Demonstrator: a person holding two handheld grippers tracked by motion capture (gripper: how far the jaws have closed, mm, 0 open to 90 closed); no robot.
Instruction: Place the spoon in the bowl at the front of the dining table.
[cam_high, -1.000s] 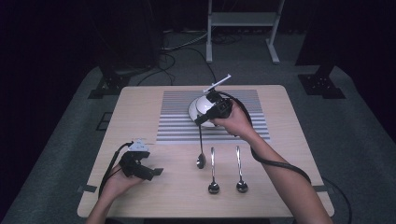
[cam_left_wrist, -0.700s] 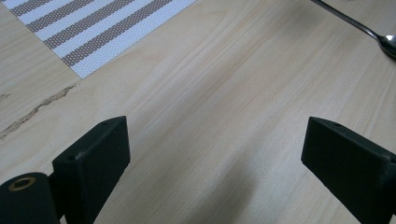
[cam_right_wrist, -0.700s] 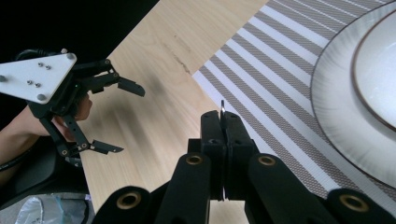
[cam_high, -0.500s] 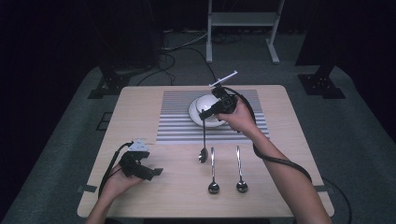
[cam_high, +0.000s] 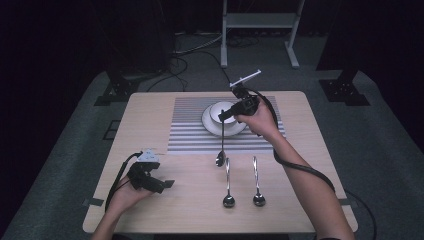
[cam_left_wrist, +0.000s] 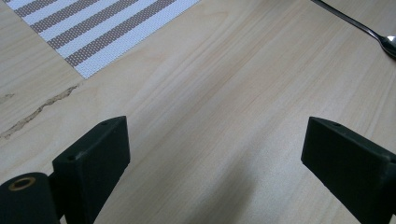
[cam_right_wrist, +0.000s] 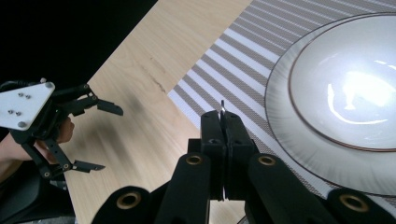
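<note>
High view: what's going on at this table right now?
A person works two handheld grippers. The right gripper is shut on the handle end of a spoon, which hangs bowl-down beside the bowl and plate on the striped placemat. Two more spoons lie on the table. The left gripper rests near the table's front left, jaws open and empty.

The right gripper (cam_right_wrist: 223, 126) has its jaws pinched on a spoon handle (cam_right_wrist: 222, 111); bowl (cam_right_wrist: 369, 88) beside.
</note>
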